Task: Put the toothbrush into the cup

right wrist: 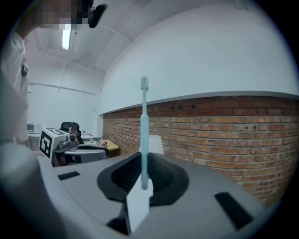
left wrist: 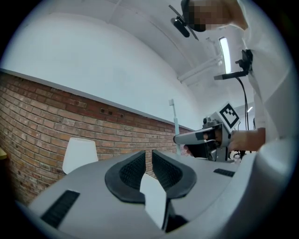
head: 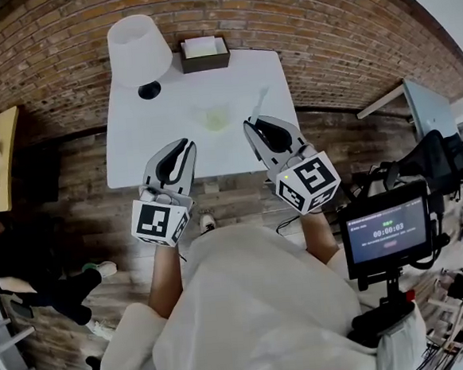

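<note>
A pale blue toothbrush [right wrist: 144,121] stands upright between the jaws of my right gripper [right wrist: 142,161], which is shut on its lower handle. In the head view the toothbrush [head: 258,102] points away over the white table [head: 157,146], with the right gripper [head: 250,125] at the table's front right. A translucent greenish cup [head: 213,117] sits mid-table, just left of the brush. My left gripper [head: 188,146] hovers at the front edge, left of the cup. Its jaws [left wrist: 148,156] are shut with nothing between them. The left gripper view also catches the toothbrush [left wrist: 174,126] sticking up from the right gripper.
A white lamp [head: 137,50] stands at the table's back left and a dark tissue box [head: 203,53] at the back middle. Brick wall lies behind the table. A monitor on a stand [head: 387,230] is at my right.
</note>
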### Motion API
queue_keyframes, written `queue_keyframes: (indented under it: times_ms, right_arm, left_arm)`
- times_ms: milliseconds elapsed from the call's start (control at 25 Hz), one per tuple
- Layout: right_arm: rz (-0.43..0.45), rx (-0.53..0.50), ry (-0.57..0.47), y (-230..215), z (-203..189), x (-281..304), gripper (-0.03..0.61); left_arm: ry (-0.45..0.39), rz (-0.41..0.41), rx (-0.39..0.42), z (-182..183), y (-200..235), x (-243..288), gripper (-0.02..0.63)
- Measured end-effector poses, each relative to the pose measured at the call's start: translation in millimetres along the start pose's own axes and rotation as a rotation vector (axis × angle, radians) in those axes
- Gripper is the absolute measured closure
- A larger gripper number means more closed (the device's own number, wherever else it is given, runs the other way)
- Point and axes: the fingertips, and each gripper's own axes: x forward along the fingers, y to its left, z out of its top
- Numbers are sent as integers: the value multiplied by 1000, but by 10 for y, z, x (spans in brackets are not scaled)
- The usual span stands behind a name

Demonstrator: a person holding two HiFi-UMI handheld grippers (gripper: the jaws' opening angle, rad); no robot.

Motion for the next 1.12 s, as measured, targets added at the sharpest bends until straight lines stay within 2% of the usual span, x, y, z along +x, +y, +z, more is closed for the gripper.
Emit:
queue_keyframes:
  times_ms: [480,760,1120]
  right_arm:
    - [10,-5,8,2,29,554,535]
    - [23,-27,29,19,-74,584,535]
    - [78,-6,80,-280,-316,1041,535]
  left_arm:
    - [35,-21,48,-17,460,185,563]
    - [63,-33,84,-56,372,216,563]
    - [125,4,55,-254,638,575,563]
